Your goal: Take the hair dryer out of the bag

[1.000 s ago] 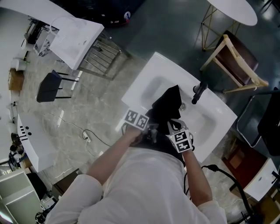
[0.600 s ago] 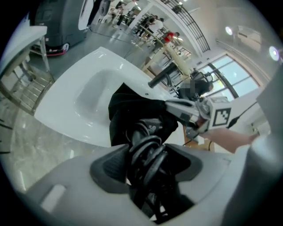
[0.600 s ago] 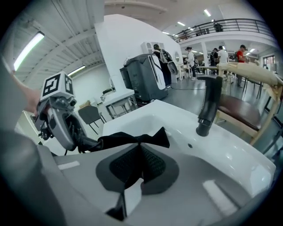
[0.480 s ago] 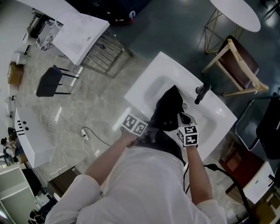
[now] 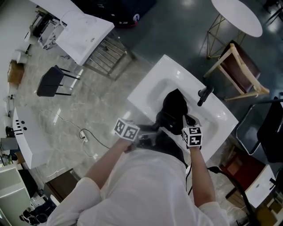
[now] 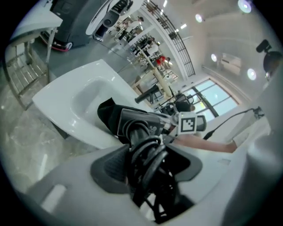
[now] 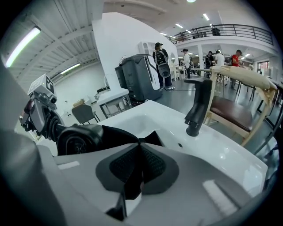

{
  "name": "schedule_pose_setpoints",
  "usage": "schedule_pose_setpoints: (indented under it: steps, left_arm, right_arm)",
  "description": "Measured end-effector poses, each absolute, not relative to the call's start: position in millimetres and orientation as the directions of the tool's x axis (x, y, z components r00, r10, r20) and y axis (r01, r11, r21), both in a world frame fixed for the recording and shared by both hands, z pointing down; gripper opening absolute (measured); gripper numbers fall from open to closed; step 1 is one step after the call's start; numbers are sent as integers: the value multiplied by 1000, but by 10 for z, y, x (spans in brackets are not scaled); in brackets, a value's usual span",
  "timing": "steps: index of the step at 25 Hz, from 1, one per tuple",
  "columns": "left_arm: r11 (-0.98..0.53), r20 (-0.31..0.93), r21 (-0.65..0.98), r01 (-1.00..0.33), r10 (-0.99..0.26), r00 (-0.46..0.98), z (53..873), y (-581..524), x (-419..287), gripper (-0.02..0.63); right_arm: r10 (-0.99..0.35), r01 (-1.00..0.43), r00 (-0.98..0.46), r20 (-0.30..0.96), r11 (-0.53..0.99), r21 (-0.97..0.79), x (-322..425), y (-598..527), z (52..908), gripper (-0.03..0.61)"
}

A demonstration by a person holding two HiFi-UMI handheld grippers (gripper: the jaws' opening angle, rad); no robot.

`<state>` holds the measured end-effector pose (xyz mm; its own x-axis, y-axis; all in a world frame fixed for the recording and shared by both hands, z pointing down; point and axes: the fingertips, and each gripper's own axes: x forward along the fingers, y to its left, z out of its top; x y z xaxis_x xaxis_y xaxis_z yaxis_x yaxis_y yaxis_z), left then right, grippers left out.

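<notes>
A black bag lies in the white sink. My right gripper is shut on a fold of the bag's cloth, close to the bag's mouth. The left gripper is shut on the hair dryer's coiled black cord at the handle. It holds the dark grey hair dryer up at the sink's near edge, partly out of the bag. In the right gripper view the dryer's round end shows at the bag's opening, beside the left gripper.
A black faucet stands at the sink's far right. Behind it is a wooden chair and a round white table. A black stool, a white table and a floor cable lie to the left.
The left gripper has risen and drawn back to the left with the hair dryer, pulling it further from the bag. The right gripper shifted slightly right, still gripping the bag.
</notes>
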<state>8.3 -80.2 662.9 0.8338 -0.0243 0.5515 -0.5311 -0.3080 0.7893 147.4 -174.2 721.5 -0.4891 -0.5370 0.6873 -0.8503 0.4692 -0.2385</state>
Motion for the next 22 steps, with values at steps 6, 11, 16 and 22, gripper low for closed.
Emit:
schedule_pose_setpoints:
  steps: [6, 11, 16, 22]
  left_arm:
    - [-279, 502, 801, -530, -169, 848, 6453, -911, -190, 244]
    - [-287, 449, 814, -506, -242, 860, 6288, -1075, -405, 244]
    - [-329, 377, 823, -462, -293, 879, 6067, -1225, -598, 244]
    - [-394, 302, 828, -399, -285, 910, 5826, -1396, -791, 244]
  right_arm:
    - [-517, -841, -504, 692, 477, -256, 1355, -1587, 7179, 14]
    - [-484, -822, -522, 702, 506, -262, 1135, -1432, 7115, 14]
    - [-453, -826, -506, 734, 498, -263, 941, -1241, 7104, 15]
    - [-495, -869, -462, 736, 420, -262, 814, -1188, 6941, 74]
